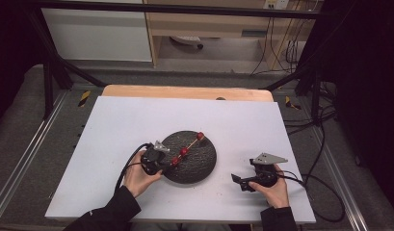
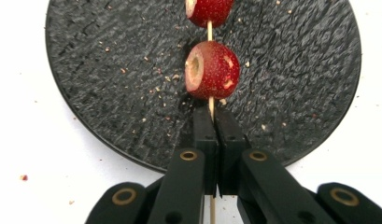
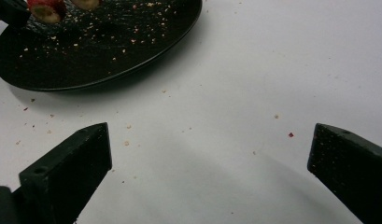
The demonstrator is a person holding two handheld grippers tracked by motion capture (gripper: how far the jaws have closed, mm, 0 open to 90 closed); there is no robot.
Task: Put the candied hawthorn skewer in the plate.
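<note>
White rectangular tabletop (image 1: 137, 125): beneath both grippers. Round black rough-textured slate plate (image 2: 109, 70): directly ahead of and under the left gripper (image 2: 211, 119), well off to one side of the right gripper (image 3: 209, 140), whose jaws stand wide apart with nothing between them. Thin wooden skewer (image 2: 210, 105) threaded with red cored fruit pieces (image 2: 212, 70): near end clamped between the left gripper's closed jaws, fruit just beyond the tips over the plate.

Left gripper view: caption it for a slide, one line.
Left gripper shut on a wooden skewer of red fruits above a black plate.

Even overhead light, dim surroundings
</note>
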